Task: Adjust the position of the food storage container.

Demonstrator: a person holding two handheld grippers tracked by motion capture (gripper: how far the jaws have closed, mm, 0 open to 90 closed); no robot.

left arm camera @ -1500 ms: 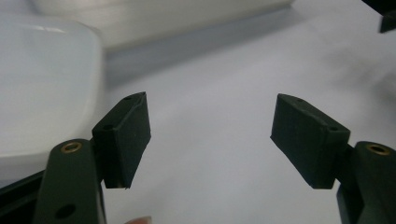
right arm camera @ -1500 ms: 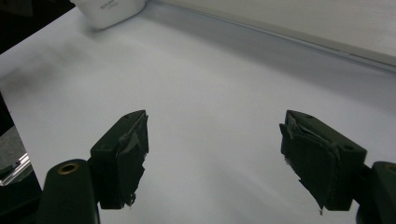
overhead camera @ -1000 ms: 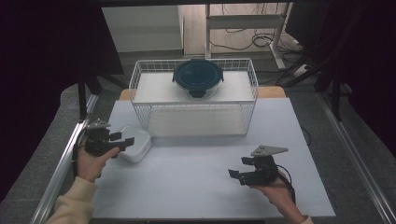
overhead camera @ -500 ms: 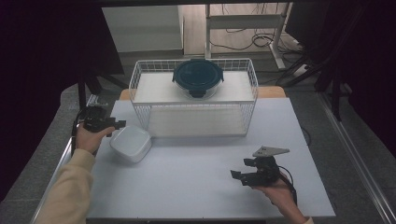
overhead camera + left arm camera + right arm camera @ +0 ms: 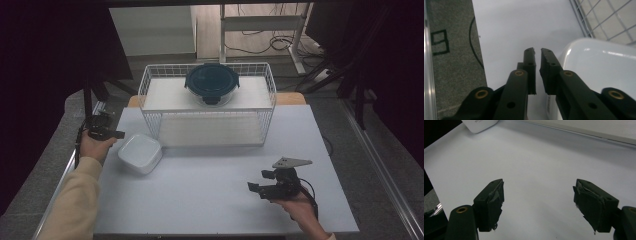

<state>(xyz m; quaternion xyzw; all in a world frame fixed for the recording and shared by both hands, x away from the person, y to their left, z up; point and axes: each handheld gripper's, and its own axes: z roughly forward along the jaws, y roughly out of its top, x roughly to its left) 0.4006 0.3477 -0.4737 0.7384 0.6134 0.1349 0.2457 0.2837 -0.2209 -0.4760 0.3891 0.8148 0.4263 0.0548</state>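
White desk: left gripper has just closed, empty, beside white square plastic container; right gripper wide open, empty. Reopen before regrasping rim.

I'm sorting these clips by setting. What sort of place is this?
Probably a lab or workshop recording station, not a home kitchen: a white table staged with just a wire basket and two food containers, dark curtains at the sides, and loose cables on the bare floor behind.
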